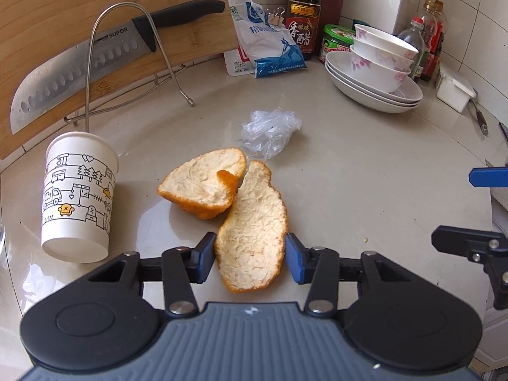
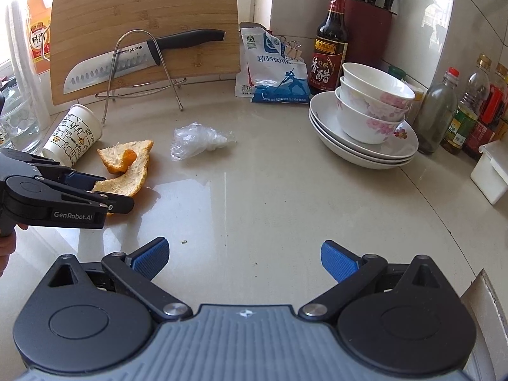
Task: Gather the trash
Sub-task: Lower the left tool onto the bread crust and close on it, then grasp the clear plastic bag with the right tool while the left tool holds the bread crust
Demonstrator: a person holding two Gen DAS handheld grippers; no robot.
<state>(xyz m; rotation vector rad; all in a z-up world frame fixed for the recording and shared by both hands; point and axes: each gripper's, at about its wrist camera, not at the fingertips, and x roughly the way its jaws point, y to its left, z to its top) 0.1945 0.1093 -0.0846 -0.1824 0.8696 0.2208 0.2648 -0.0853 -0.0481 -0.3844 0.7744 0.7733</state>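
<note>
Two pieces of orange peel lie on the pale countertop (image 1: 365, 171). My left gripper (image 1: 250, 254) is shut on the long peel (image 1: 250, 231), a blue pad against each of its edges. The curled peel (image 1: 203, 187) rests just beyond it. A crumpled clear plastic wrap (image 1: 270, 130) sits farther back. A printed paper cup (image 1: 76, 197) lies tipped to the left. In the right wrist view the left gripper (image 2: 116, 192) holds the long peel (image 2: 127, 181) near the curled peel (image 2: 127, 155), the cup (image 2: 73, 133) and the wrap (image 2: 197, 139). My right gripper (image 2: 244, 257) stands open over bare counter.
A cutting board (image 2: 143, 9) with a knife (image 2: 127, 60) leans on a wire rack at the back. A salt bag (image 2: 273, 70), a vinegar bottle (image 2: 328, 44), bowls stacked on plates (image 2: 365, 120), oil bottles (image 2: 470, 108) and a white box (image 2: 492, 171) line the back and right.
</note>
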